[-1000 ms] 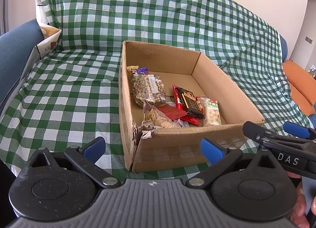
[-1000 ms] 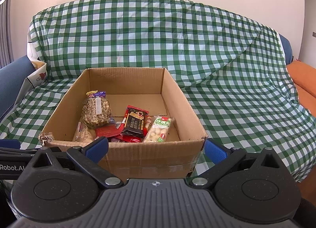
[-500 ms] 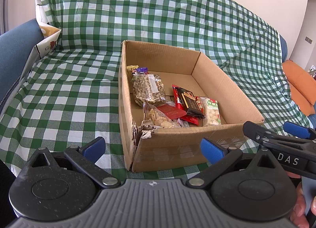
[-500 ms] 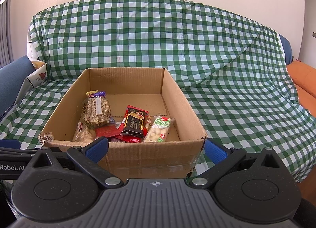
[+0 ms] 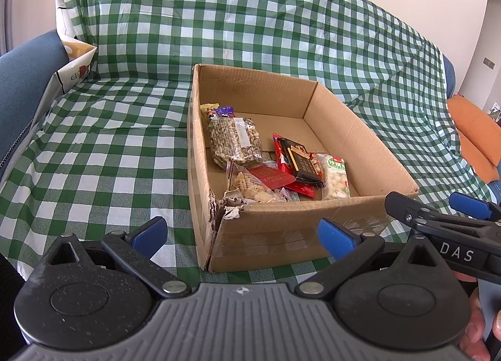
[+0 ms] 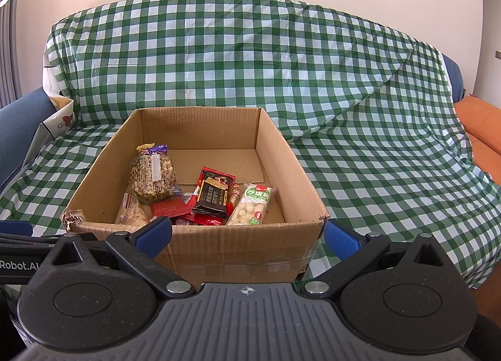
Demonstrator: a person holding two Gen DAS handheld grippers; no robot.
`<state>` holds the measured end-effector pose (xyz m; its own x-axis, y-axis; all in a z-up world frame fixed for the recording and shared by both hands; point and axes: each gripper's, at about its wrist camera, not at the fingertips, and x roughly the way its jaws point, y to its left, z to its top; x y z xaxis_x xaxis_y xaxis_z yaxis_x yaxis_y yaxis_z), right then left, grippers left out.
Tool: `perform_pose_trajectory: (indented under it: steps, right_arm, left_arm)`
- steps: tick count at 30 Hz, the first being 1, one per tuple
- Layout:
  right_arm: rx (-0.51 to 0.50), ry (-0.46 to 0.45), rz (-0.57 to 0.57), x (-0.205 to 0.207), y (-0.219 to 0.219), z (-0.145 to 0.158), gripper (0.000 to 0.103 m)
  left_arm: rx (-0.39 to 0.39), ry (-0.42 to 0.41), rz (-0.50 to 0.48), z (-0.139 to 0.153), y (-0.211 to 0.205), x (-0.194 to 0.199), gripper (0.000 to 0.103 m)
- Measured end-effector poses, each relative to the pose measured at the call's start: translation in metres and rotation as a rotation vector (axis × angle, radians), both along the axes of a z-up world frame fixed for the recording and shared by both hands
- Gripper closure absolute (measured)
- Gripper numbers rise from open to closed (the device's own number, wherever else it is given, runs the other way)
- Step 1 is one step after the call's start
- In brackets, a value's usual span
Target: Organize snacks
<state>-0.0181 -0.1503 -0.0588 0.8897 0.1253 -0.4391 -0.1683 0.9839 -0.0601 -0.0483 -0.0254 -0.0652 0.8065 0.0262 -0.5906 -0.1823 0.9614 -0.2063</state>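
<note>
Inside, jumbled snack packets (image 6: 200,196) in a torn-cornered cardboard box (image 6: 219,251), perhaps taped; both grippers spread, empty.

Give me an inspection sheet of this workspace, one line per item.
Surface: green-and-white checked cloth draped over a sofa.
Job's things: open brown cardboard box, near-left corner torn; inside, clear bag of mixed grains, black-and-red snack packet, green-labelled packet of white puffs, other wrappers.
Clutter: printed paper bag at the sofa's left end.
Grippers: left gripper and right gripper open, empty, in front of the box.
Cables: nothing seen.
Surroundings: pale wall, orange cushion.
</note>
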Motion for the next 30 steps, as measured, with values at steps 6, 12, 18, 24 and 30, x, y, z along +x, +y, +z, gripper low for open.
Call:
perform_pose_trajectory:
  steps: [6, 12, 18, 24, 30]
  right_arm:
    - [-0.001, -0.002, 0.000, 0.000, 0.001, -0.001, 0.001]
    - [0.012, -0.004, -0.012, -0.001, 0.000, 0.003, 0.001]
    - [-0.002, -0.016, -0.036, 0.001, 0.008, 0.006, 0.001]
    - [0.003, -0.014, -0.034, 0.008, 0.008, 0.006, 0.001]
    - [0.053, -0.006, -0.024, 0.010, 0.000, 0.009, 0.001]
  left_arm:
    - [-0.001, -0.002, 0.001, 0.000, 0.000, 0.000, 0.000]
    - [-0.014, -0.015, 0.006, 0.002, 0.001, -0.001, 0.000]
    - [-0.012, -0.024, 0.023, 0.002, 0.007, 0.000, 0.000]
    - [0.000, -0.056, 0.017, 0.002, 0.008, 0.003, 0.000]
    - [0.030, -0.105, -0.023, 0.008, 0.003, 0.005, 0.000]
